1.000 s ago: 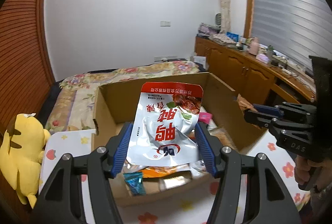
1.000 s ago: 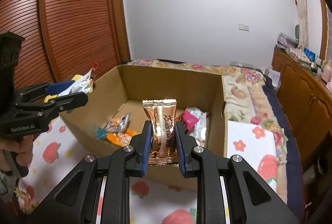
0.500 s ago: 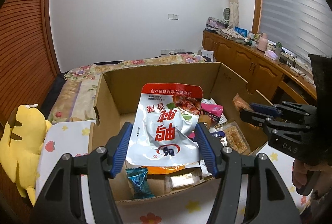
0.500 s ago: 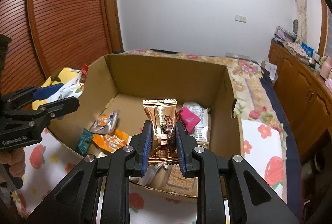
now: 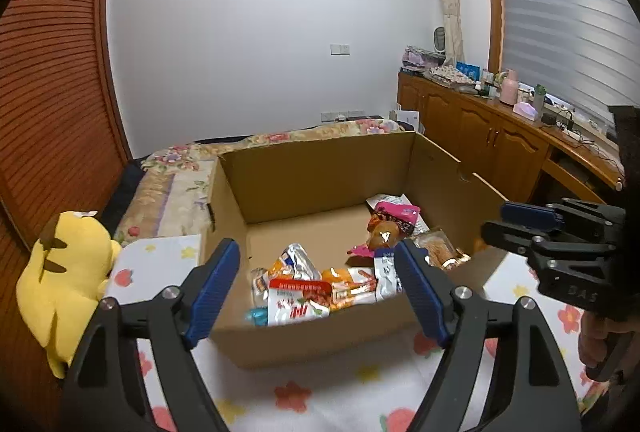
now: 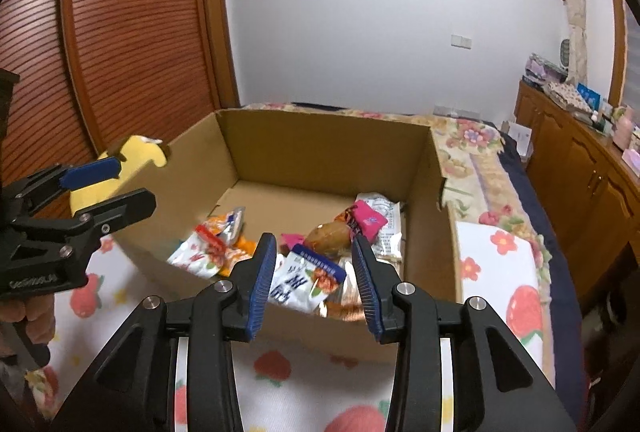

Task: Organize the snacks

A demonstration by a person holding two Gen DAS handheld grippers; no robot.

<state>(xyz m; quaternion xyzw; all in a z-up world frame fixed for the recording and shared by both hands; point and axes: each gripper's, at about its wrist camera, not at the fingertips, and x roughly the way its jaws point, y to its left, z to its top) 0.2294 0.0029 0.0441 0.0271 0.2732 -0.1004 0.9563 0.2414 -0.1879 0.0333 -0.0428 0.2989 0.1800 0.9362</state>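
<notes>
The box (image 5: 320,187) sits on the flowered cloth (image 5: 320,392), and both tools hang just over its near rim, each spread wide with nothing between the fingers. Below the left tool (image 5: 316,284), against the near wall of the box, lies the white pouch (image 5: 298,306) with the red band, resting on the orange packets (image 5: 348,282). Below the right tool (image 6: 314,282), toward the near right corner, lies a white-and-blue pack (image 6: 306,282), and the gold wrapper (image 6: 346,308) shows blurred at the near wall just beside it. Farther in sit a brown bun (image 6: 330,232) and a pink packet (image 6: 370,222).

A moment ago the left tool was clenched on that white pouch and the right on the gold wrapper, both held above the box; now both have let go and the two snacks are down among the rest.

The left hand (image 6: 28,316) grips its handle at the left of the box, tool pointing across the rim; the right hand (image 5: 600,336) does likewise on the right. A yellow plush (image 5: 64,280) lies off the box's left side.
</notes>
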